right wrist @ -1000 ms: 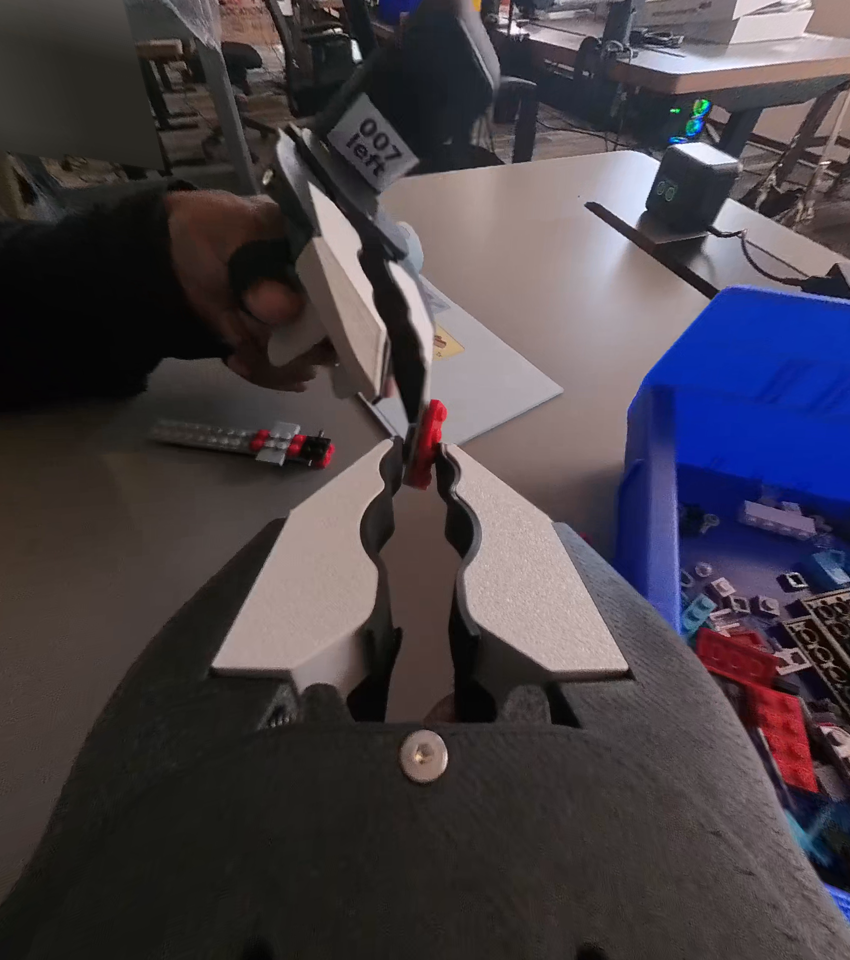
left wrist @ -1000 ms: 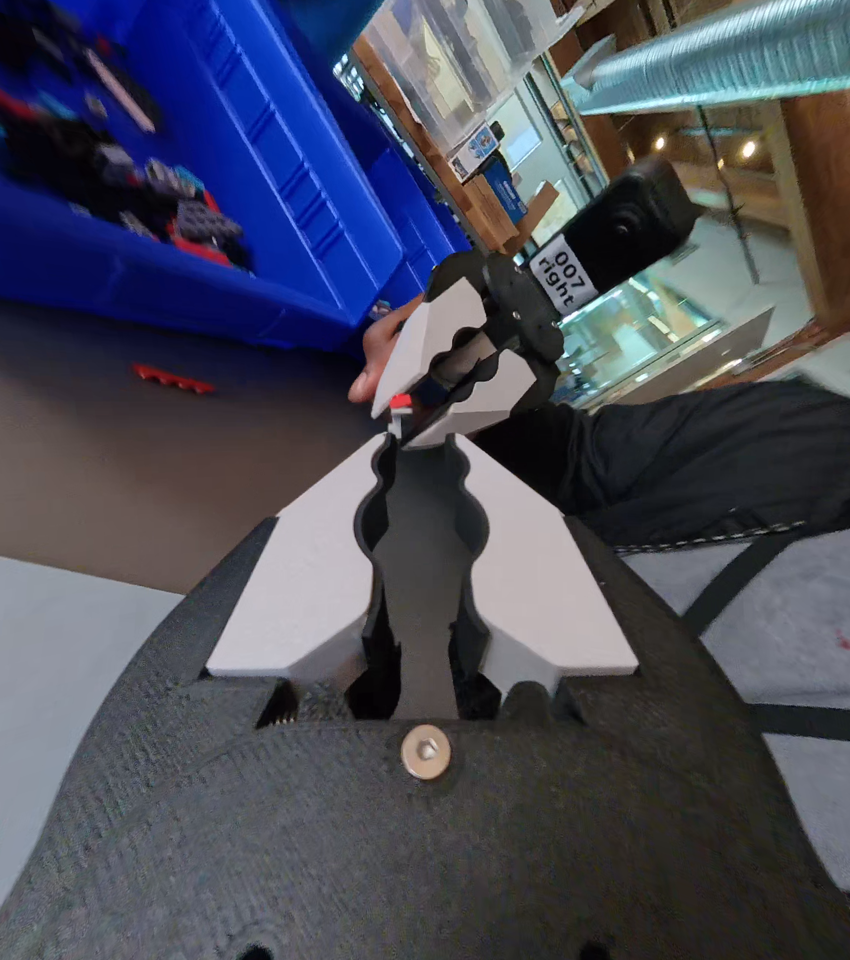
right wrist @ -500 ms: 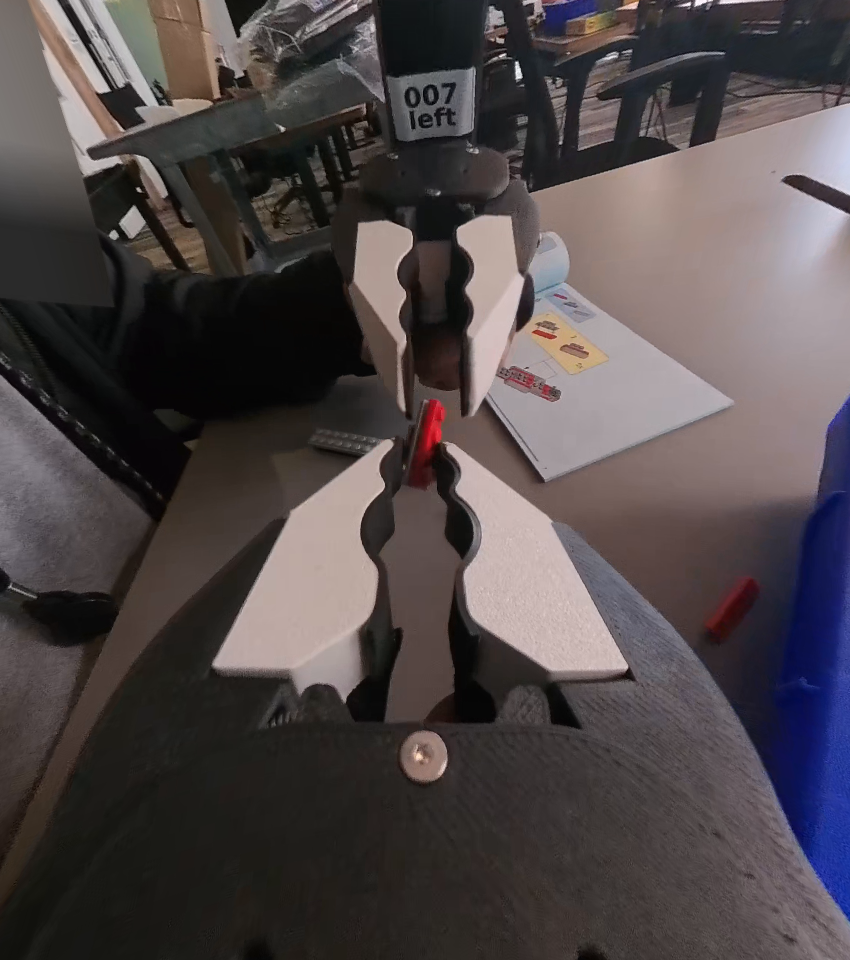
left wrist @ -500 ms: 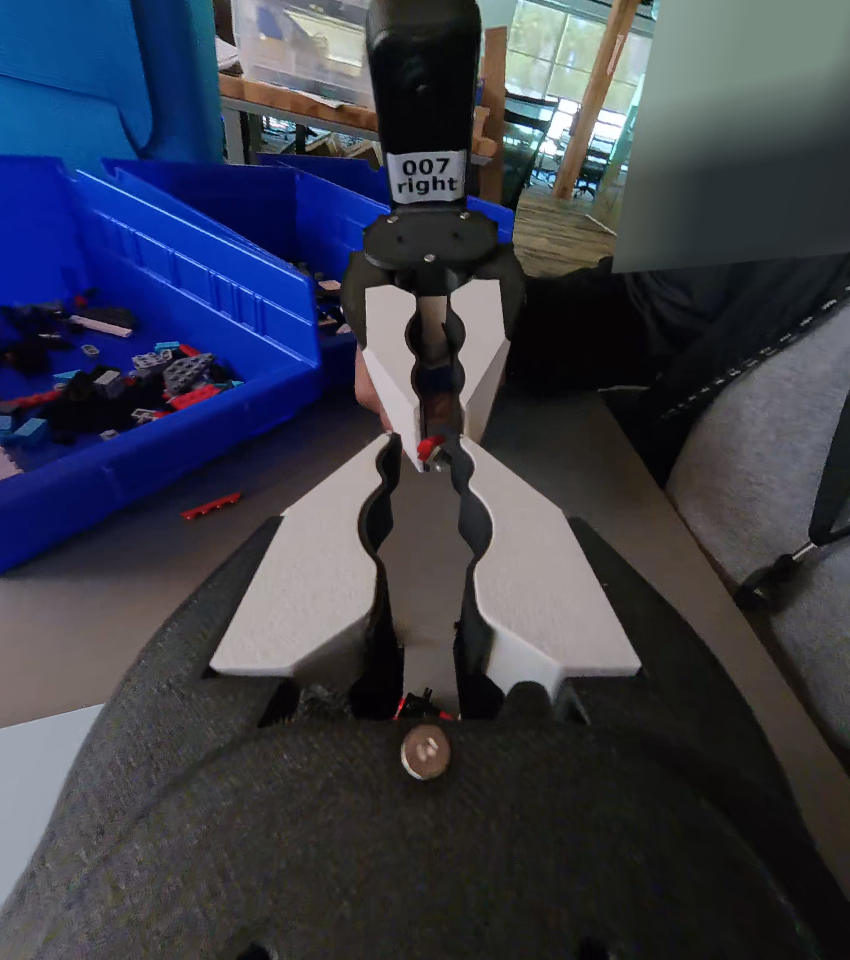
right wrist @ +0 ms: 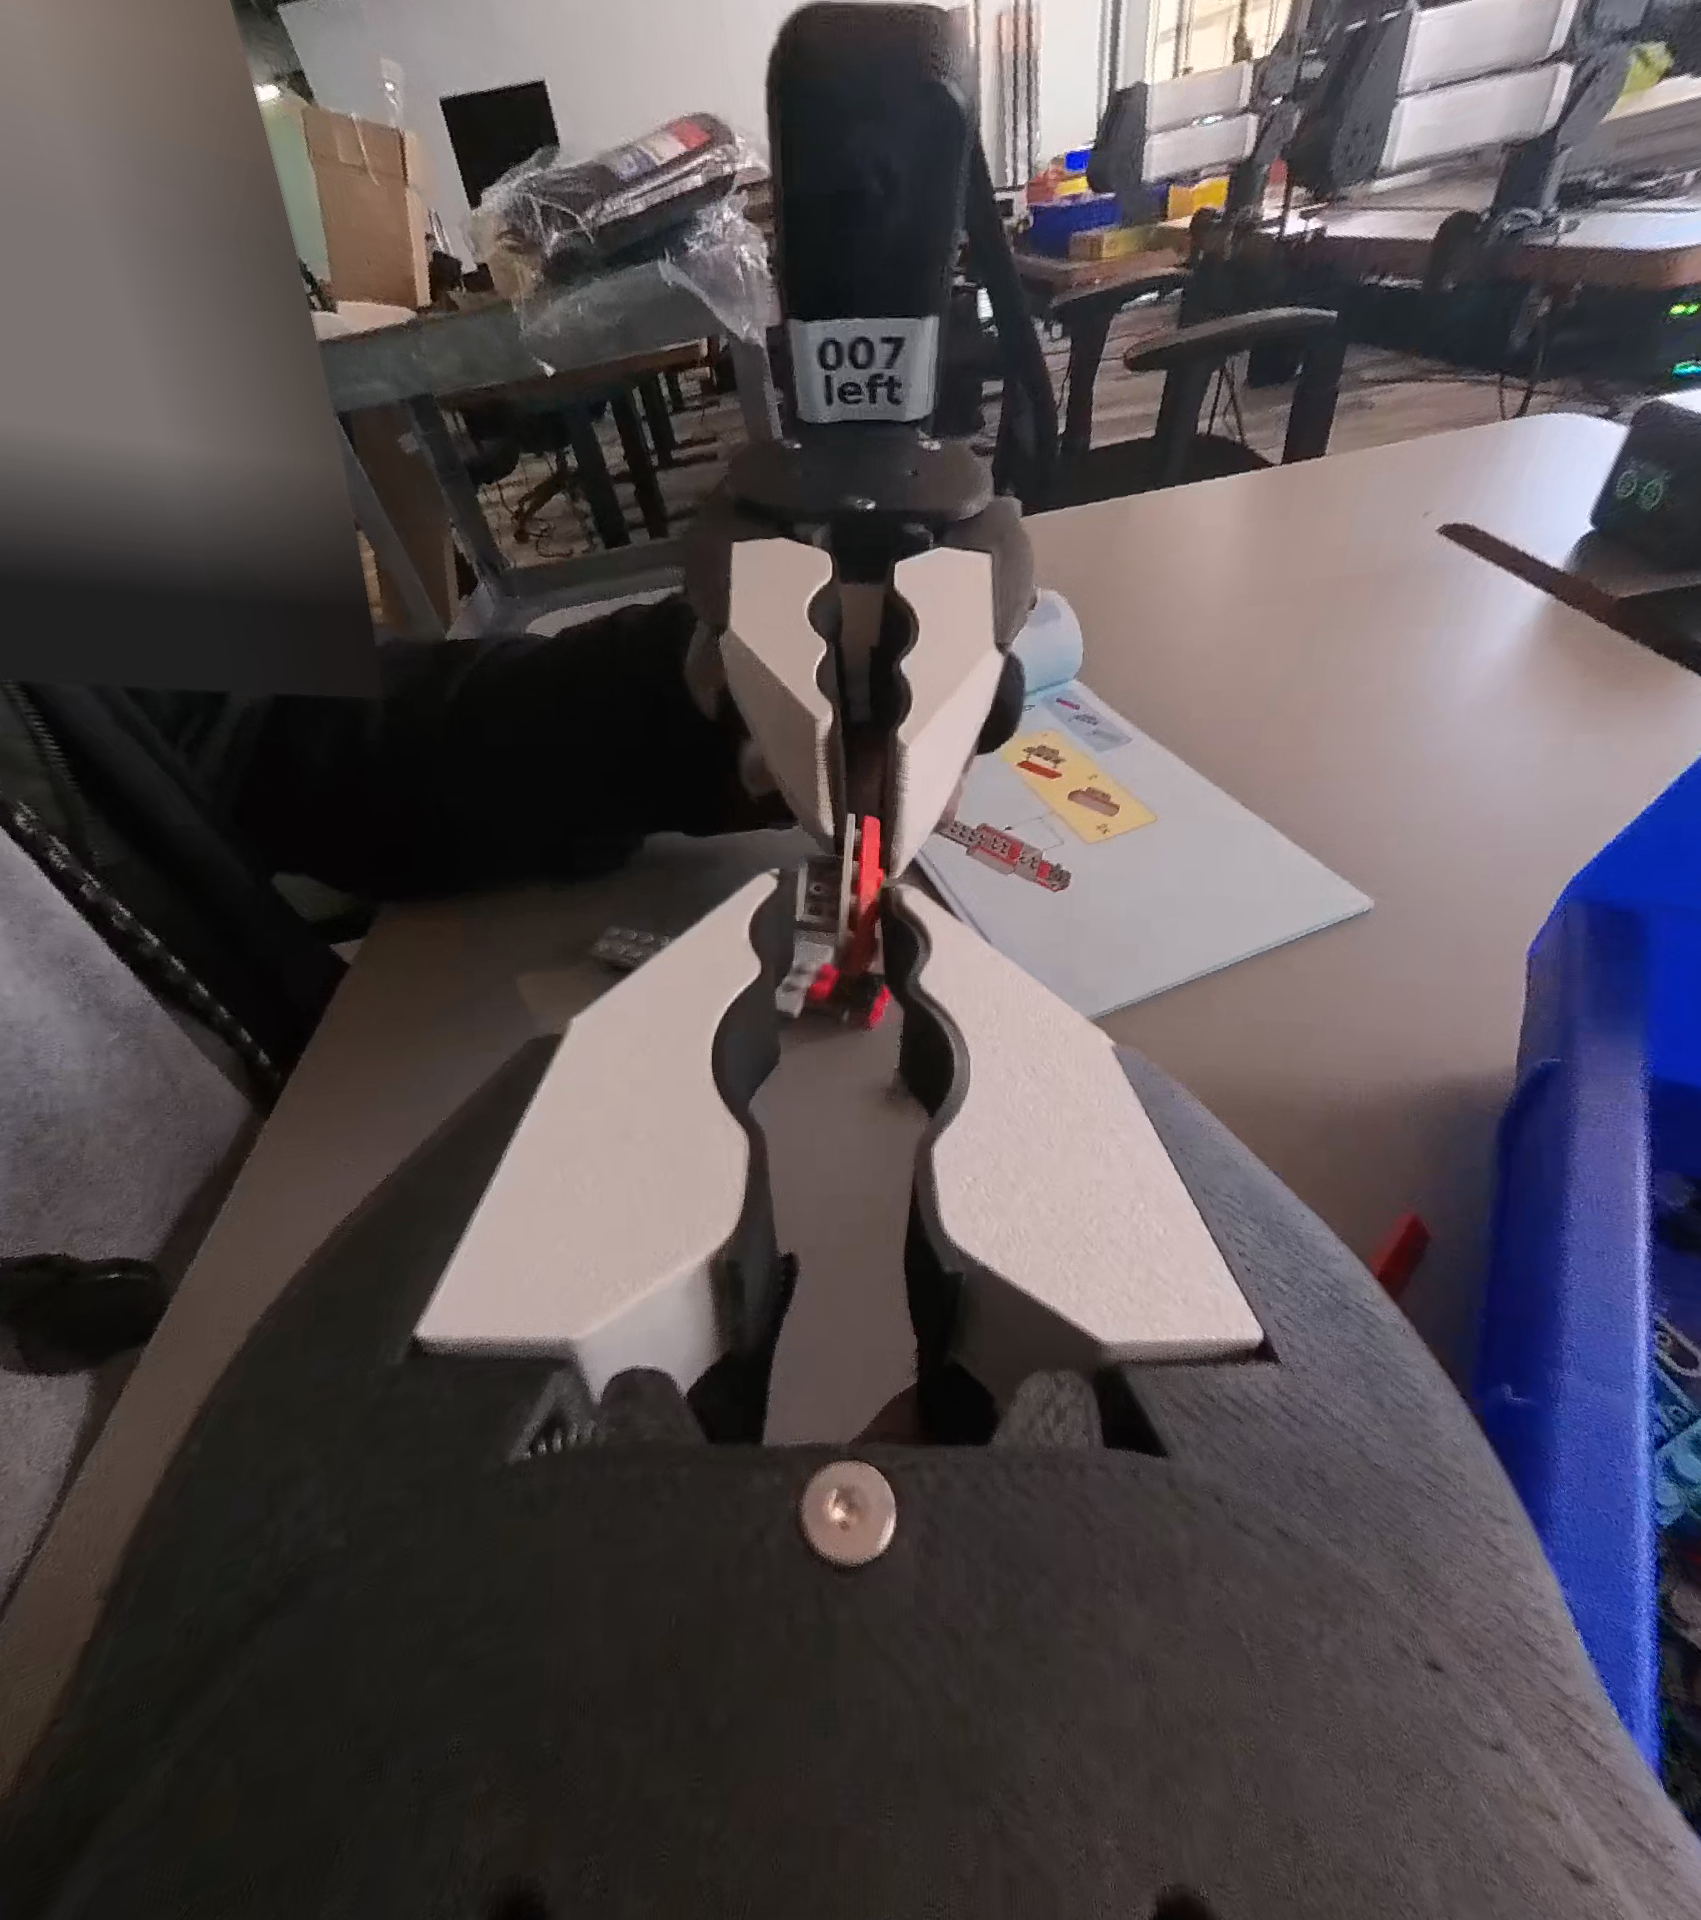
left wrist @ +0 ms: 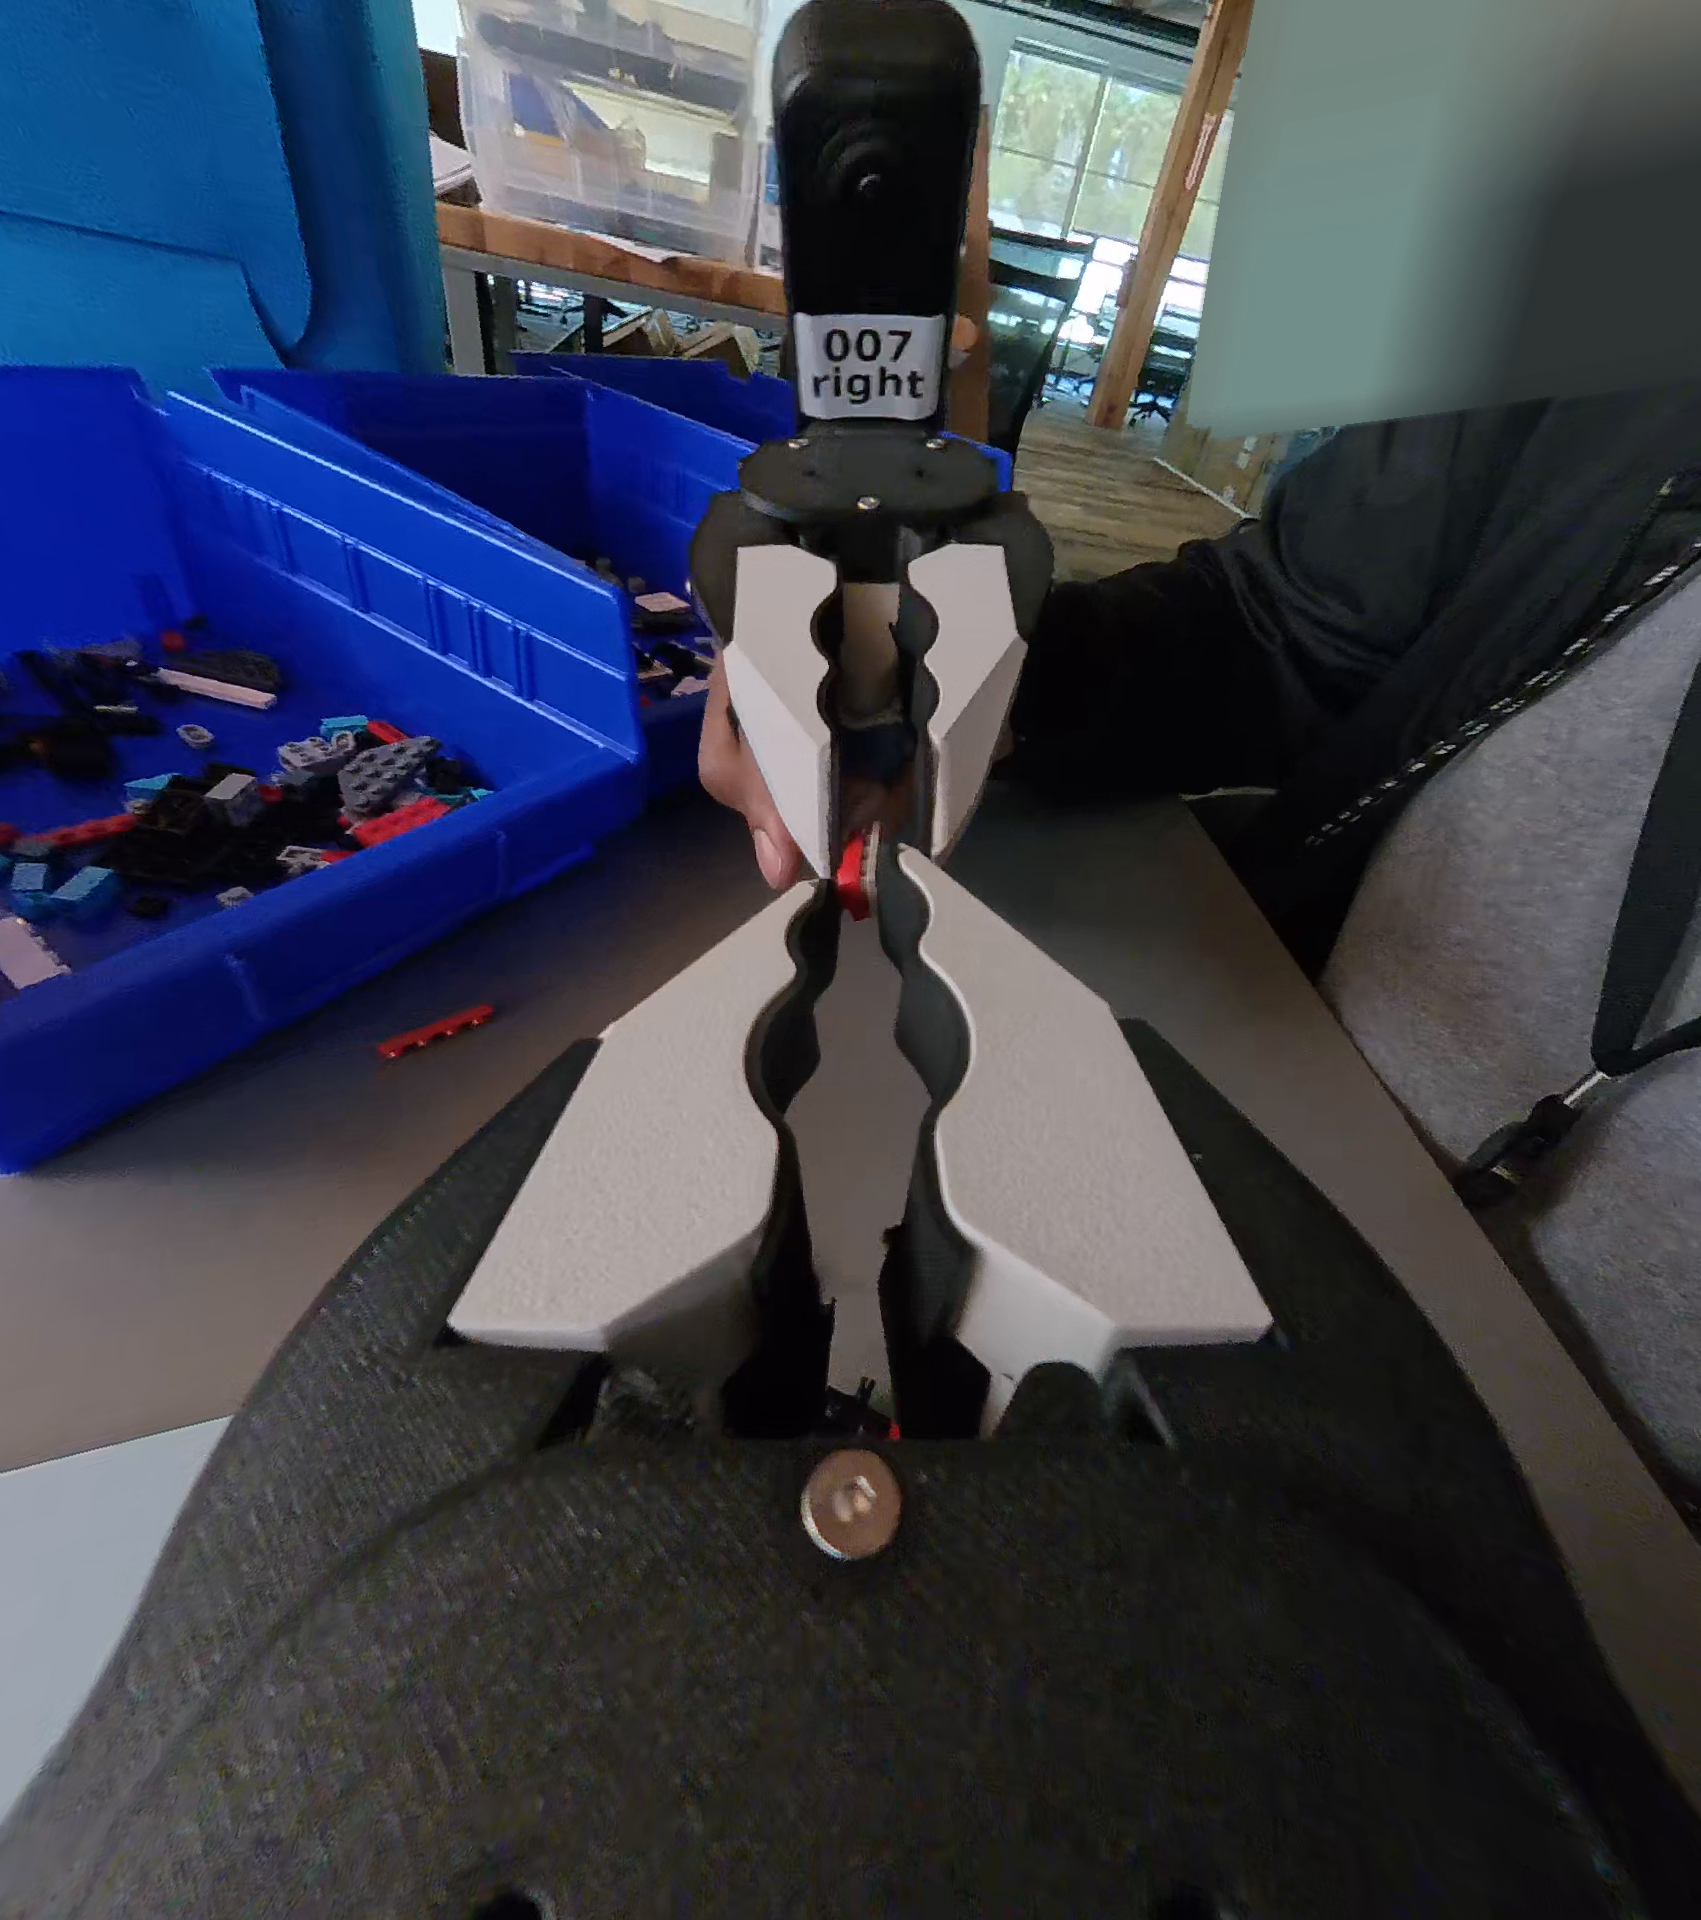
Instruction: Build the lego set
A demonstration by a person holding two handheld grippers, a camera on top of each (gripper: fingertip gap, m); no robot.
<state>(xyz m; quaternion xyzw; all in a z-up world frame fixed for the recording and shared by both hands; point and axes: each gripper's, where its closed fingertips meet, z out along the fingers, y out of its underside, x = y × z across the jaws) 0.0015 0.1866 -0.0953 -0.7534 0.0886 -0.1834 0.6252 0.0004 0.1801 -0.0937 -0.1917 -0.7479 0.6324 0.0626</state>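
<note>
**Two grippers meet tip to tip over tabletop**

Left view: blue bin w/ loose bricks at left; left gripper and right gripper both clamped on red piece. Right view only: grey-red assembly beyond fingertips, booklet, bare tabletop beyond.

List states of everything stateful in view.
left gripper, shut on red piece
right gripper, tips at the piece; grip unclear
red piece, held off the table
booklet, open, flat on table
blue bin, open-topped, loose pieces inside
partial build, lying on table
</note>
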